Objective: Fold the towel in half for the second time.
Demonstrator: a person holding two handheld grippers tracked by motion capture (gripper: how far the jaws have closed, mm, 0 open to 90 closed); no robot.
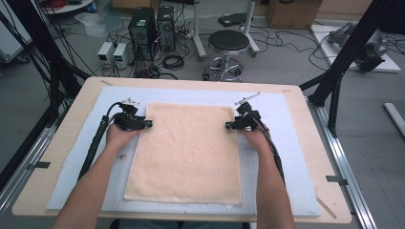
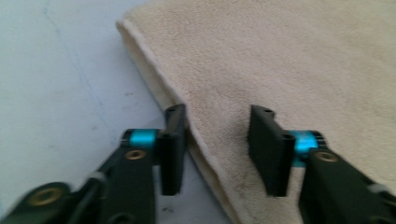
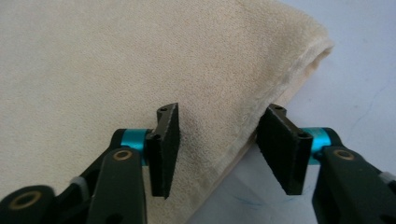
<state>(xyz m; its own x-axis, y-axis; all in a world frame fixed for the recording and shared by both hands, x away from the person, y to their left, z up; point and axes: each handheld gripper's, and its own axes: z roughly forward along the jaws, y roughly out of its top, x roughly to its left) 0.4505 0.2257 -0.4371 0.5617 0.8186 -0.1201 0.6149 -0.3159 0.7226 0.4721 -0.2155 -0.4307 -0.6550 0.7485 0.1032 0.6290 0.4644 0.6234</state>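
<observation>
Towel [image 1: 188, 152] lies flat on white mat [image 1: 282, 119] mid-counter [image 1: 71, 124], looks already folded double, so probably another fold left. Left claw [image 1: 149, 124] and right claw [image 1: 228, 126] each straddle a far side edge, jaws part open, pads not pinching yet as far as I can tell. Fabric cream terry, fuzzy, thick rounded hem. Mat smooth.

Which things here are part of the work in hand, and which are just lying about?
In use:
- towel
- left gripper, jaws astride the towel's edge
- right gripper, likewise
- white mat under the towel

Lying about:
- stool
- computer towers
- cables on the floor
- cardboard box
</observation>
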